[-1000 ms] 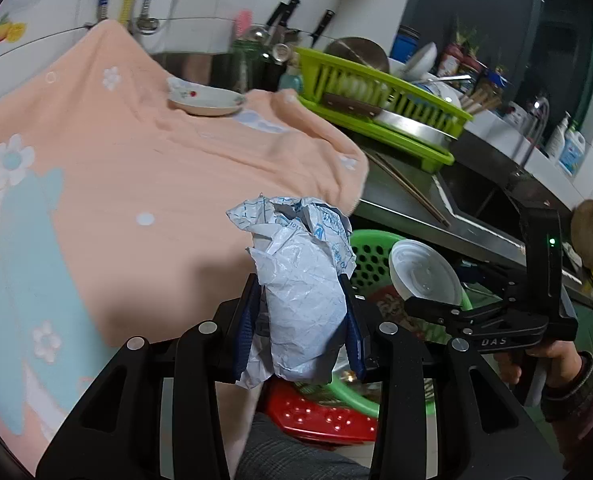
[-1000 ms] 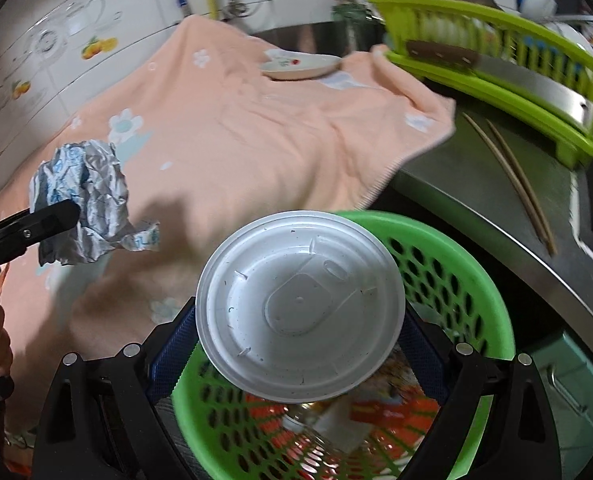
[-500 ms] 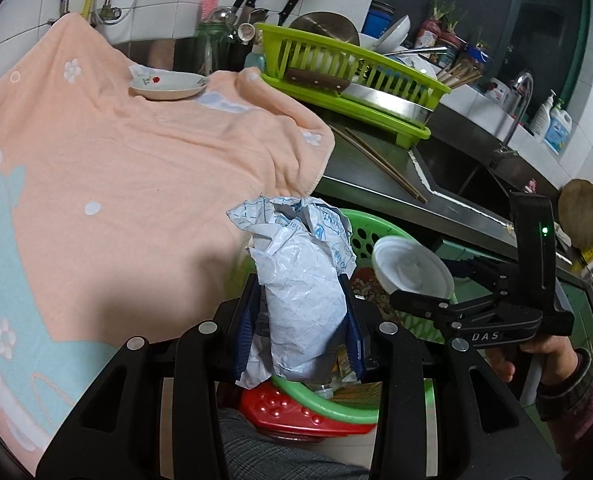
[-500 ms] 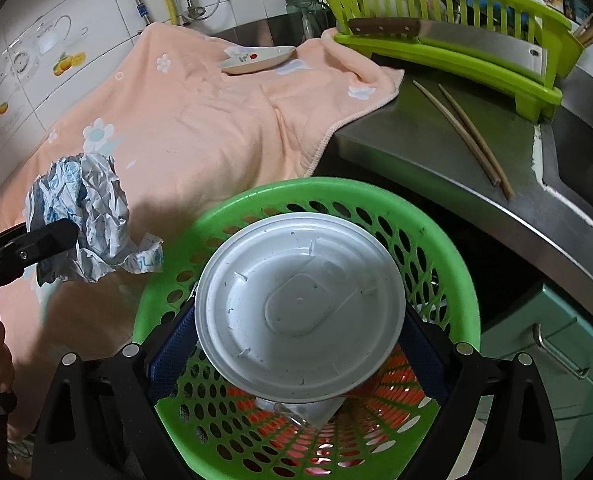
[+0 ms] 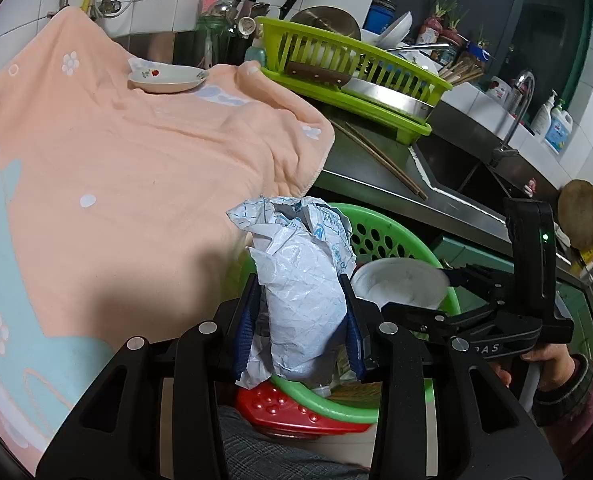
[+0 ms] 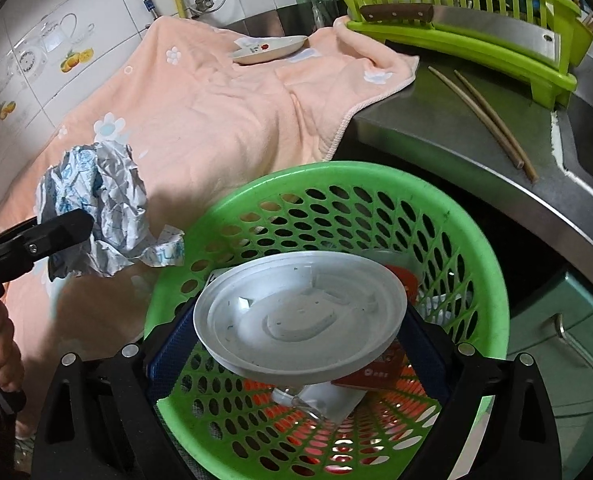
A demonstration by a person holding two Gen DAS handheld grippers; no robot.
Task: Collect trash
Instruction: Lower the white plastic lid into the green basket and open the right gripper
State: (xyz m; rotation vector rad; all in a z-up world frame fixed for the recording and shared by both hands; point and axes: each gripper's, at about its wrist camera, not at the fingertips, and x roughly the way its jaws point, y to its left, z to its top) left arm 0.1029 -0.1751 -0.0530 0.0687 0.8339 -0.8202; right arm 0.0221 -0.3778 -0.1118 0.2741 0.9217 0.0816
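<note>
Left claw (image 5: 302, 320): clamped on the crumpled wrapper (image 5: 300, 280); both blue pads press its sides. In the right wrist view the wrapper (image 6: 96, 200) hangs over the peach towel (image 6: 216, 120), just beside the green basket (image 6: 488, 280) rim and not yet above the opening.
Change, left side: over the last second the basket has come to fill more of the view below the wrapper. Judgement: the wrapper is near its release point but needs a further shift towards the basket.
Right claw (image 6: 300, 334): clamped on the white lid (image 6: 300, 316) by its opposite edges.
Change, right side: the lid has tilted from face-on to nearly flat and now sits inside the basket rim, above the litter already at the bottom. Judgement: this piece is ready to drop.
Basket contents: a red-and-white packet and clear plastic are visible; the rest is hidden by the lid.
Edges: the steel surface (image 6: 456, 136) edge runs close behind the basket; the towel hem hangs just beside the rim.
Open room: the basket mouth is clear around the lid. The two claws stand close together, so the left needs care in crossing.
</note>
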